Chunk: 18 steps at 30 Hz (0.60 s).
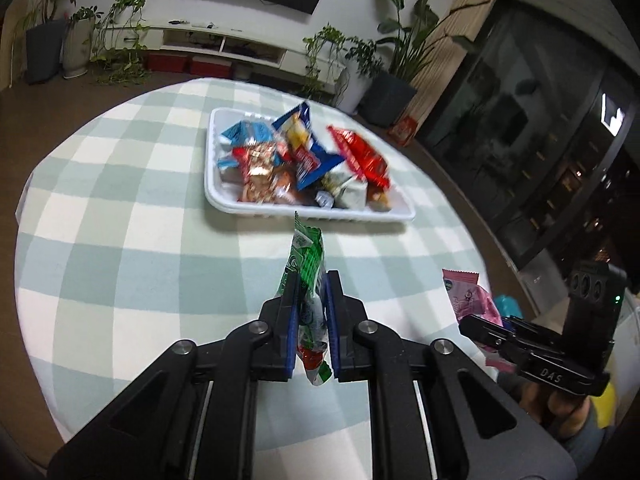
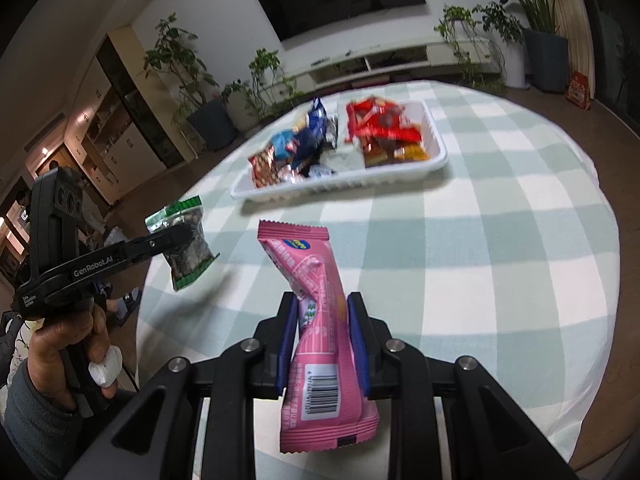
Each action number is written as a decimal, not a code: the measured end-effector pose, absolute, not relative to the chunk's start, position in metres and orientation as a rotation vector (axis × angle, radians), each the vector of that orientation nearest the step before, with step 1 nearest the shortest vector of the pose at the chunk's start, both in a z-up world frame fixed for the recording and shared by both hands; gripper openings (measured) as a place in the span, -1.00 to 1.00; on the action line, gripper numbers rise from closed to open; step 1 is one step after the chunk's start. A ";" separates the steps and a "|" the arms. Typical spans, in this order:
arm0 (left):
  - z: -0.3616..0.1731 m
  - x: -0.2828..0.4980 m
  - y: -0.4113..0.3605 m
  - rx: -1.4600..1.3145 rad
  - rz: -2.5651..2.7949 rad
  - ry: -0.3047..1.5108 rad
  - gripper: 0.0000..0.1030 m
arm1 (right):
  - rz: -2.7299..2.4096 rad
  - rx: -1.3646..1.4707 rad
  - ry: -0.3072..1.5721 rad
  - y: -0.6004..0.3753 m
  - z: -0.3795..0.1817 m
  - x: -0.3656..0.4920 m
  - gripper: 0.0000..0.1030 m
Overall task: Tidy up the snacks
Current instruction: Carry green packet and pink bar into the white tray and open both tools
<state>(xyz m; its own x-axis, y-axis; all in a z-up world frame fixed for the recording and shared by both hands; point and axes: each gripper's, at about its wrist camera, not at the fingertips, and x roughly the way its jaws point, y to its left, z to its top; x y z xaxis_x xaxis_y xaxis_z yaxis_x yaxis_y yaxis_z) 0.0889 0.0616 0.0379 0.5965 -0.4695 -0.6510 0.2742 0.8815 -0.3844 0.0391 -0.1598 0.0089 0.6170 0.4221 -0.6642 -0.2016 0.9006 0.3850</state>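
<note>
checked tablecloth [image 1: 140, 240] bears white tray [image 1: 212, 196] heaped with snacks [image 1: 296, 160].

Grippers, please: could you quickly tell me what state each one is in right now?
Left gripper: closed on the green snack packet.
Right gripper: closed on the pink snack packet.

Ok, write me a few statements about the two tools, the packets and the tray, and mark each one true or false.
1. The left tool is shut on a green snack packet. True.
2. The right tool is open. False: it grips a pink snack packet.
3. The white tray holds several snacks. True.
4. The pink snack packet lies in the white tray. False: it is held above the checked tablecloth.
5. The tray sits on bare wood. False: it rests on the tablecloth.
</note>
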 end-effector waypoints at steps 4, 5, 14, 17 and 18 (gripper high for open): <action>0.061 0.098 0.060 -0.289 -0.476 0.792 -0.80 | 0.370 0.289 0.778 -0.164 0.028 0.048 -0.47; 0.067 0.102 0.060 -0.303 -0.486 0.783 -0.80 | 0.368 0.287 0.766 -0.166 0.033 0.052 -0.47; 0.114 0.172 0.047 -0.358 -0.527 0.755 -0.80 | 0.351 0.297 0.695 -0.168 0.079 0.133 -0.47; 0.115 0.204 0.043 -0.383 -0.518 0.788 -0.80 | 0.346 0.271 0.700 -0.159 0.087 0.177 -0.47; 0.113 0.214 0.041 -0.389 -0.511 0.800 -0.80 | 0.344 0.258 0.706 -0.155 0.088 0.189 -0.47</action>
